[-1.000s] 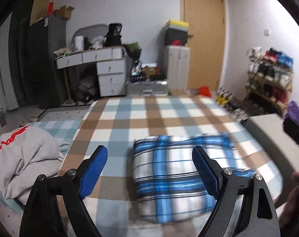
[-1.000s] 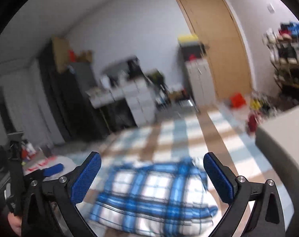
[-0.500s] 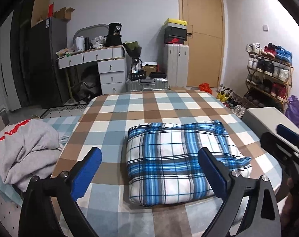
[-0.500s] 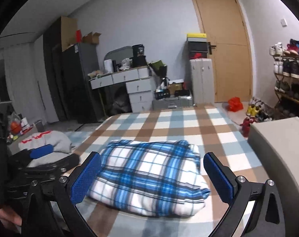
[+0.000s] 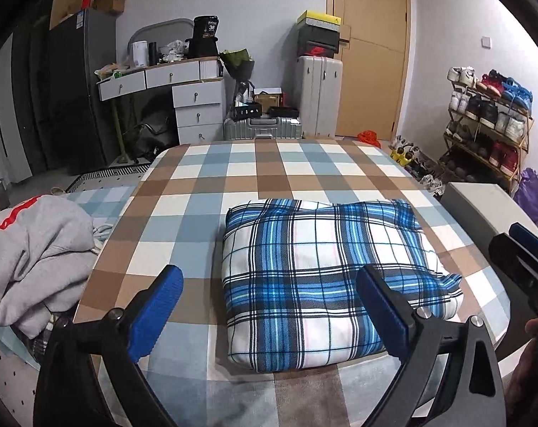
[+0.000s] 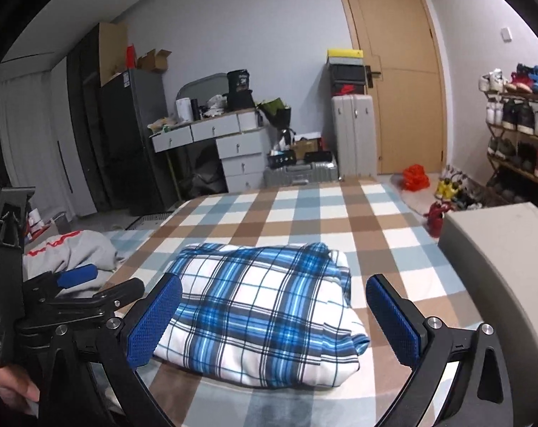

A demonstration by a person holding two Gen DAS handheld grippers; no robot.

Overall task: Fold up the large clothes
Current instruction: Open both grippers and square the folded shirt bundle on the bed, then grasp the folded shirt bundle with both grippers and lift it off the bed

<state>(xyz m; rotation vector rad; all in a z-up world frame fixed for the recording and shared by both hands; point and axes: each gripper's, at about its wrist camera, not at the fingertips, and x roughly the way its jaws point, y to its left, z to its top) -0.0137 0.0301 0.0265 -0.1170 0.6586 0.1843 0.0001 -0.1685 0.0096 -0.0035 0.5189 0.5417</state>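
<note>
A blue and white plaid garment (image 5: 325,274) lies folded into a thick rectangle on the checked table (image 5: 212,178); it also shows in the right wrist view (image 6: 261,306). My left gripper (image 5: 269,313) is open and empty, held above the table's near edge in front of the garment. My right gripper (image 6: 272,320) is open and empty, also held off the garment on its near side. The left gripper (image 6: 73,284) shows at the left in the right wrist view, and the right gripper (image 5: 525,245) at the right edge of the left wrist view.
A grey hoodie (image 5: 30,249) with a red stripe lies heaped to the left of the table. A grey box (image 6: 500,267) stands at the table's right. Drawers, suitcases, a door and a shoe rack (image 5: 489,117) line the far side.
Both grippers have pulled back and up from the folded garment, so it sits farther off in both views. Both stay open and the garment has not moved.
</note>
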